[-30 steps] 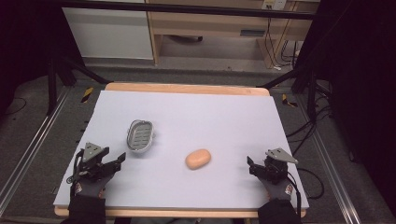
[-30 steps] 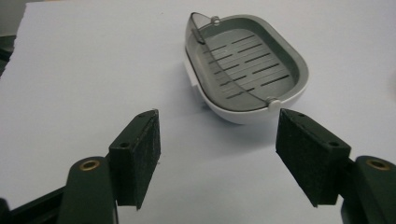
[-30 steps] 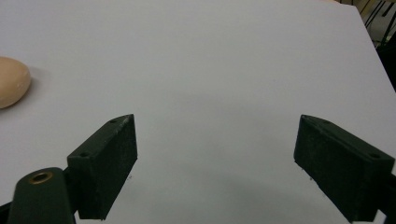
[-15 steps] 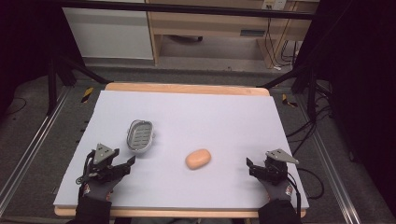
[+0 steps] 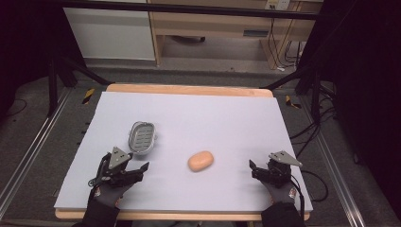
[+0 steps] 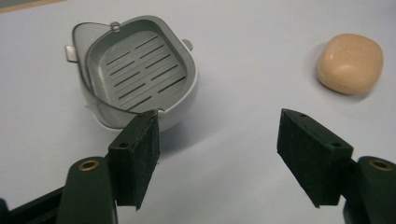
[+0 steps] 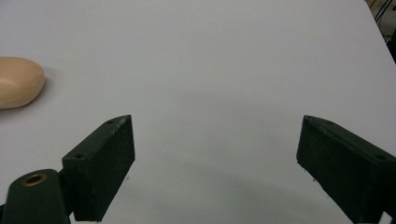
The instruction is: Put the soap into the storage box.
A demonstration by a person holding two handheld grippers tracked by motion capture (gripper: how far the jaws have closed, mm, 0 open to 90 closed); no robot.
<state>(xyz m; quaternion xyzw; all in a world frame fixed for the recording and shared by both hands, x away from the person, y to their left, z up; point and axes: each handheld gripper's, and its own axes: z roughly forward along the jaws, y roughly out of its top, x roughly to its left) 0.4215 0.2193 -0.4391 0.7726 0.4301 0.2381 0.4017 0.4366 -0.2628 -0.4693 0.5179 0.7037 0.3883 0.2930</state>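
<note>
On the white table (image 5: 198, 113), soap (image 5: 200, 161) lies between both gaping grippers.

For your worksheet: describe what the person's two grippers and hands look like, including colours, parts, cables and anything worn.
Each gripper, left and right, is black with two blocky, dark-padded jaws, a brass-coloured ring at the jaw base, and a grey three-cornered plate on top. A black cable trails from each. The left hand and right hand wear dark gloves, with dark sleeves below.

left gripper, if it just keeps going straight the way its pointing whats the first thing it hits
Probably nothing at once: bare table lies between the open jaws of the left gripper. The soap dish sits just off its left jaw and the soap off to the right. The dish is likeliest to be clipped, though depth is unclear.
</note>
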